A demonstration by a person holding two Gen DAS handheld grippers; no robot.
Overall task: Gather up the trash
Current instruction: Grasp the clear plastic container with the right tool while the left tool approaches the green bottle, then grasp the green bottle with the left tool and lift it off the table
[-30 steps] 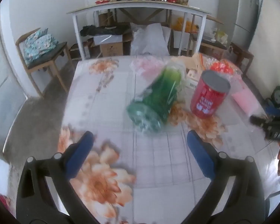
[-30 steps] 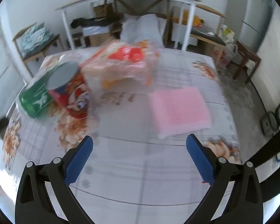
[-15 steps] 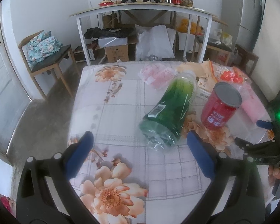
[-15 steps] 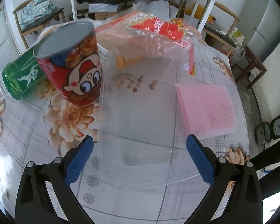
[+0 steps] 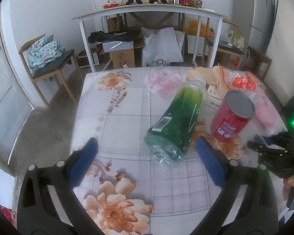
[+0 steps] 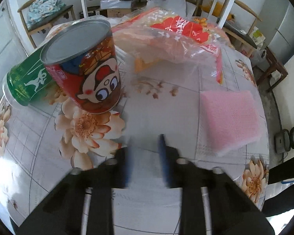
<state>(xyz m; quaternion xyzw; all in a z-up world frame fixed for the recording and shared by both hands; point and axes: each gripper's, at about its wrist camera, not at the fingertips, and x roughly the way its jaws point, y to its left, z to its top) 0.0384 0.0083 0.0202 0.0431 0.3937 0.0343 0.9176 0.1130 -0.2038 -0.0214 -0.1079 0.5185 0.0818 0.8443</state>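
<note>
A green plastic bottle [image 5: 178, 117] lies on its side on the flowered table [image 5: 127, 121]. A red milk can [image 5: 232, 115] stands right of it. My left gripper [image 5: 147, 143] hovers open just before the bottle's base, holding nothing. My right gripper [image 6: 146, 143] points down at the table with blurred jaws closing; a gap still shows between them. A clear plastic sheet [image 6: 156, 117] lies flat there and runs between the fingers. The red can [image 6: 84, 68] stands to the right gripper's left. A pink foam pad [image 6: 229, 121] lies to its right.
A crumpled red-and-clear snack bag [image 6: 176, 37] lies behind the can. A pink plastic bag [image 5: 162, 82] sits at the table's far side. Beyond the table stand a chair [image 5: 49, 62], a white desk [image 5: 147, 11] and boxes [image 5: 121, 54]. A hand [image 5: 292, 182] holds the right gripper.
My right gripper dropped toward the clear plastic sheet and its jaws went from wide apart to a narrow gap. The left gripper drew back slightly from the bottle and stayed open.
</note>
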